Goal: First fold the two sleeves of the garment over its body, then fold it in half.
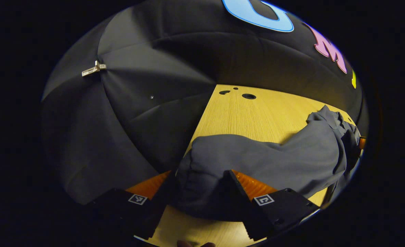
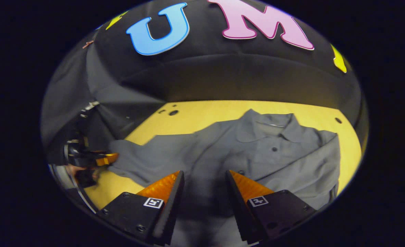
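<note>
Cuff end of the sleeve (image 1: pixel 202 171) sits right between the left hand-held gripper (image 1: pixel 199 192) fingers, and they look pinched on it, so this is the sleeve fold in hand. Its long axis runs off toward the shirt's body, where it needs to go. In the right gripper view the garment (image 2: pixel 257 154) lies flat on the surface (image 2: pixel 195 116), collar pointing at the far wall. Right hand-held gripper (image 2: pixel 204 192) hovers over the hem, jaws moderately parted, holding nothing.
</note>
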Demonstrator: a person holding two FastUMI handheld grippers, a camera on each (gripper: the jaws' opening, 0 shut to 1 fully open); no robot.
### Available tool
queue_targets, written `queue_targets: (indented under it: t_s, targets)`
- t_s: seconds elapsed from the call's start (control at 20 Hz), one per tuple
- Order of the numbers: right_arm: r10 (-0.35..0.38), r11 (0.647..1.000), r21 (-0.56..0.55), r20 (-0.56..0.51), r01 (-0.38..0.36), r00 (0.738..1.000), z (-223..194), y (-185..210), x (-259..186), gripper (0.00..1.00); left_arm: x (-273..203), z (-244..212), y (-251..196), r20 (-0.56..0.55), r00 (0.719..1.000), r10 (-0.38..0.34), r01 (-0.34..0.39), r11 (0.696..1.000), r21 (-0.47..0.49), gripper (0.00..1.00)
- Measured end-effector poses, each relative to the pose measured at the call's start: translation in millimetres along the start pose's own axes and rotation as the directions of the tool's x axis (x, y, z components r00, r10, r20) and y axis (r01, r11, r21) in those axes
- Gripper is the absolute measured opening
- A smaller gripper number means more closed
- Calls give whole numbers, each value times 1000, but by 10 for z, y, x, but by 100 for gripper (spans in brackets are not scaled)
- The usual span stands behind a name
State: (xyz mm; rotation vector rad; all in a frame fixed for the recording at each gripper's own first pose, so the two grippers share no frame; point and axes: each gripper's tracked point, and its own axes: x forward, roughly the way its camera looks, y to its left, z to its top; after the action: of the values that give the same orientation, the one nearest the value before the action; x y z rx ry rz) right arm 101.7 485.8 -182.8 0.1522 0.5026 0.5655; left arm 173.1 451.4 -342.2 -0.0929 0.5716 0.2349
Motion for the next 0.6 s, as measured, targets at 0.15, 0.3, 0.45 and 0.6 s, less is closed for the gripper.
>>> queue_targets:
  t_s: [0.15,0.3,0.45,0.6]
  targets:
    - [-33,999,-15,22,33,999,34,-156,-379,77,-15,-48,-38,-16,1000,-15,15,1000,-15,92]
    - [-107,994,-1,54,107,993,33,-460,-807,78,-25,1,-115,-29,999,-46,47,999,25,37]
    - [-175,985,4,50,175,983,-48,-785,-1187,78,-115,70,-155,-42,999,-3,4,999,40,6]
    - [-214,977,12,45,214,976,-152,-1101,-1527,78,-384,434,-346,58,998,-1,0,1000,12,5]
